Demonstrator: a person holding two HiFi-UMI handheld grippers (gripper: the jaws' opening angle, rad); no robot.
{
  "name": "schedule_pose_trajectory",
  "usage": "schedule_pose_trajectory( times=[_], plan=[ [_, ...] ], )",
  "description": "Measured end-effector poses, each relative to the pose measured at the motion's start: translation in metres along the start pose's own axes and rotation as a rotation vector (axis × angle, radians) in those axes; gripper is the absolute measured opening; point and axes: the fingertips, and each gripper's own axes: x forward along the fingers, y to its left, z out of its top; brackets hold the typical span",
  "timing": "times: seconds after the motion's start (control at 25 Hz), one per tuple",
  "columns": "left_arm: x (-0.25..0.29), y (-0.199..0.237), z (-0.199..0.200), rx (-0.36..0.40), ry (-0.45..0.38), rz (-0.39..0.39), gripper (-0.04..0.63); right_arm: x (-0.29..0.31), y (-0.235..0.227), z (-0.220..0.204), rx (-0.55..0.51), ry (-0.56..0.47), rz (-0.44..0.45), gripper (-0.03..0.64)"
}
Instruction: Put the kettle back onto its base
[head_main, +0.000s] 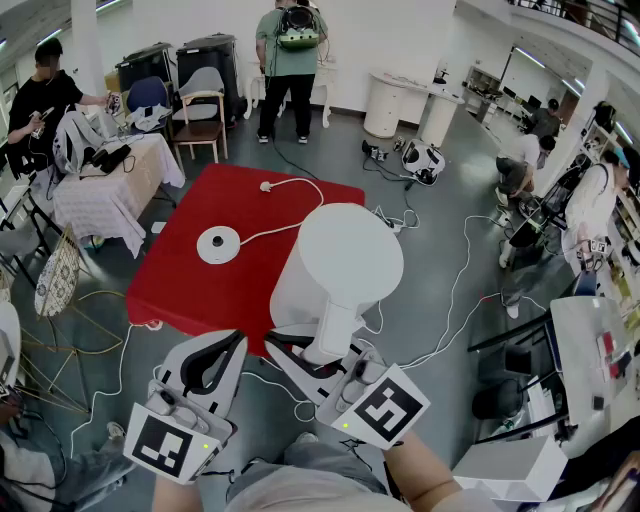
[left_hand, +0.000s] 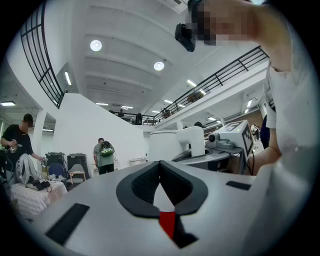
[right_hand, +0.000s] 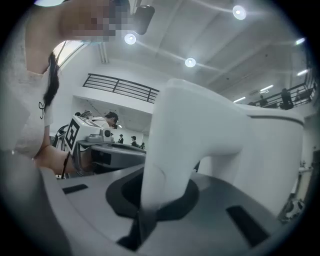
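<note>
Right tool (head_main: 318, 356) clamps kettle (head_main: 340, 262) above near edge of table (head_main: 205, 295).

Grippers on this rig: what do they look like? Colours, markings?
The left gripper and right gripper match: light grey shells, black padded linings around the jaws, black rectangular patches on top. A white cube with black square markers sits behind each: left cube, right cube.
</note>
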Motion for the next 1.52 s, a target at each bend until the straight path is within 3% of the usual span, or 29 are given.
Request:
schedule_pose_trajectory(
  times=[0.72, 1.28, 1.52],
  plan=[
    [-0.024, 0.017, -0.009, -0.020, 0.002, 0.006, 0.011, 0.026, 0.026, 0.000, -0.039, 0.007, 0.020, 0.012],
    [-0.011, 0.042, -0.021, -0.005, 0.029, 0.126, 0.011, 0.046, 0.010, -0.012, -0.097, -0.002, 0.160, 0.012],
    [0.000, 0.074, -0.032, -0.011, 0.048, 0.160, 0.011, 0.077, -0.009, -0.028, -0.099, 0.013, 0.190, 0.012]
  ],
)
